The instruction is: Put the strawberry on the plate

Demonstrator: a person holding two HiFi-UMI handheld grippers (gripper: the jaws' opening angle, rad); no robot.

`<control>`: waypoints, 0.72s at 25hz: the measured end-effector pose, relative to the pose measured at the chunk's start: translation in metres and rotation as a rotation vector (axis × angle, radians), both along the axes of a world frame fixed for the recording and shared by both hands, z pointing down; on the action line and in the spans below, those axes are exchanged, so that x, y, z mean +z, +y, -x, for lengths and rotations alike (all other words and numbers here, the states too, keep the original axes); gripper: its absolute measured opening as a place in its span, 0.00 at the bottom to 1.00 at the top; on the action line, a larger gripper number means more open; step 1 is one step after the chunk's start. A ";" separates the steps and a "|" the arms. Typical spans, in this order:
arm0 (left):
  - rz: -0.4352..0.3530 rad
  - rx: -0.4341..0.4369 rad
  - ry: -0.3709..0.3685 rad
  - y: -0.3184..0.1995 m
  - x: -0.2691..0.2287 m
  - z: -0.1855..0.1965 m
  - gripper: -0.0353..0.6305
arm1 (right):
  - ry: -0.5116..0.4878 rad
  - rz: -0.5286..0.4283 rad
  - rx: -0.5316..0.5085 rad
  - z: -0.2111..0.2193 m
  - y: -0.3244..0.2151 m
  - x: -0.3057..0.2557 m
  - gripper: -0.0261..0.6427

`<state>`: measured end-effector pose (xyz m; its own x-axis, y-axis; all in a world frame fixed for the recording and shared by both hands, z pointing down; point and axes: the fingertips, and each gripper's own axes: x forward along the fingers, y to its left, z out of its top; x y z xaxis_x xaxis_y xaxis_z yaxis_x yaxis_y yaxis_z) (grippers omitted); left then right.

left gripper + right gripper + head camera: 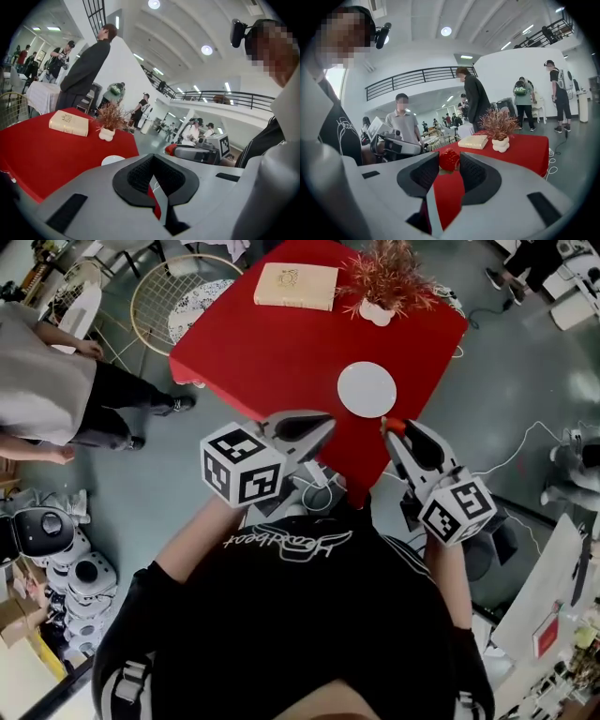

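- Strawberry (449, 159): gripped between my right tongs (394, 429), just beside the plate (367, 389).
- My left tongs (153, 158): closed, empty, near the plate.

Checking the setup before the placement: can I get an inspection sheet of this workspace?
Surface: red table, mostly bare.
Job's things: strawberry held by right gripper; white plate empty on the table.
Clutter: book and potted plant at the far edge.
Grippers: right gripper shut on strawberry; left gripper shut, empty.
Cables: white cable on the floor right of the table.
Surroundings: person and wire chair on the left.
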<state>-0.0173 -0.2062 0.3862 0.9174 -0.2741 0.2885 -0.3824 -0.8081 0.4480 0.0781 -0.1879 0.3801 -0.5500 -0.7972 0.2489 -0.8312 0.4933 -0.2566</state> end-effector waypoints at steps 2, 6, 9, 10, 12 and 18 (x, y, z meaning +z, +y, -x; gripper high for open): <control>0.021 -0.024 -0.008 -0.012 0.005 -0.011 0.06 | 0.007 0.016 -0.024 -0.010 -0.016 0.007 0.23; 0.055 -0.068 -0.031 -0.035 0.016 -0.033 0.06 | 0.027 0.040 -0.079 -0.027 -0.045 0.025 0.23; 0.080 -0.096 -0.050 -0.047 0.024 -0.044 0.06 | 0.045 0.055 -0.113 -0.036 -0.064 0.039 0.23; 0.089 -0.104 -0.056 -0.051 0.027 -0.046 0.06 | 0.046 0.061 -0.125 -0.038 -0.071 0.044 0.23; 0.108 -0.118 -0.068 -0.057 0.035 -0.050 0.06 | 0.050 0.070 -0.147 -0.041 -0.084 0.053 0.23; 0.149 -0.149 -0.088 -0.071 0.052 -0.053 0.06 | 0.125 0.099 -0.197 -0.038 -0.116 0.092 0.23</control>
<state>0.0359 -0.2773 0.4387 0.8395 -0.3532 0.4130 -0.5355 -0.6668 0.5182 0.1159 -0.3036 0.4719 -0.6526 -0.6457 0.3964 -0.7496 0.6266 -0.2135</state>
